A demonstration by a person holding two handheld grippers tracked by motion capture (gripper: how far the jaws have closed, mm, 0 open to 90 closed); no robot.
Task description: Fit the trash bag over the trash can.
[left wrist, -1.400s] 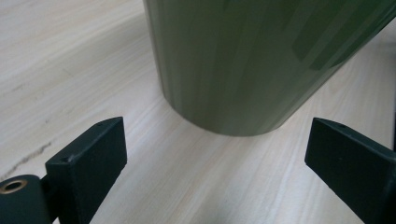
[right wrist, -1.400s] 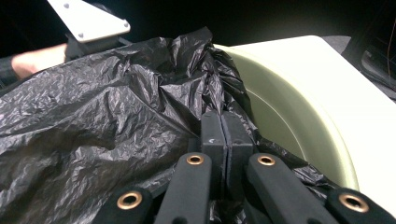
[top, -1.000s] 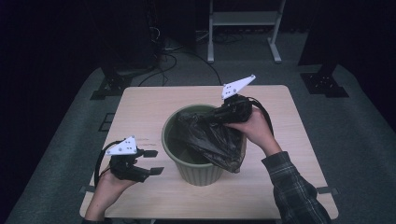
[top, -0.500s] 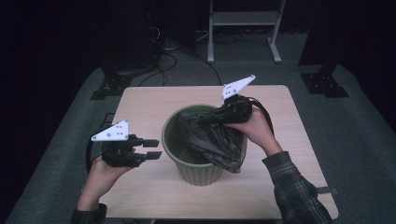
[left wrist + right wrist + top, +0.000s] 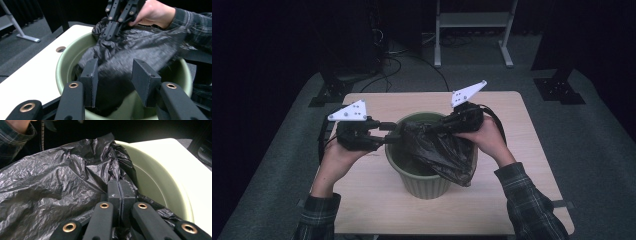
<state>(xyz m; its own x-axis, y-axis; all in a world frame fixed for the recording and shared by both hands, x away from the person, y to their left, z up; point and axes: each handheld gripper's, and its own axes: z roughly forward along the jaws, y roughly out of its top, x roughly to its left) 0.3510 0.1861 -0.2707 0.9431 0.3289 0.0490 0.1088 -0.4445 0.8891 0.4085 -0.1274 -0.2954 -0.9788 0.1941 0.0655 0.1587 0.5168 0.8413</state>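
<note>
A pale wooden counter (image 5: 377, 197) stands on grey carpet in a dark room, with a white metal stand (image 5: 472, 20) and loose cables (image 5: 407, 57) on the floor beyond its far edge and black frame feet at either side. Near the middle of the counter sits a green round bin (image 5: 424, 182), upright, with a black plastic bag (image 5: 444, 150) draped across its mouth and hanging over the near right part of its rim. The right gripper (image 5: 439, 127) reaches in from the right above the bin, jaws clenched on a gathered fold of the bag; the right gripper view shows the two pads pressed flat together with crinkled plastic bunched around them, and the bin's pale inner wall to the right. The left gripper (image 5: 392, 134) comes in from the left at the bin's rim, jaws spread apart and grasping nothing; in the left gripper view (image 5: 115, 80) its pads frame the bag's loose lower part, close to it, though contact cannot be told. That view also shows the other gripper pinching the bag's top, a hand in a plaid sleeve (image 5: 192, 22), and a small round fitting (image 5: 60, 49) set in the counter top beside the bin
</note>
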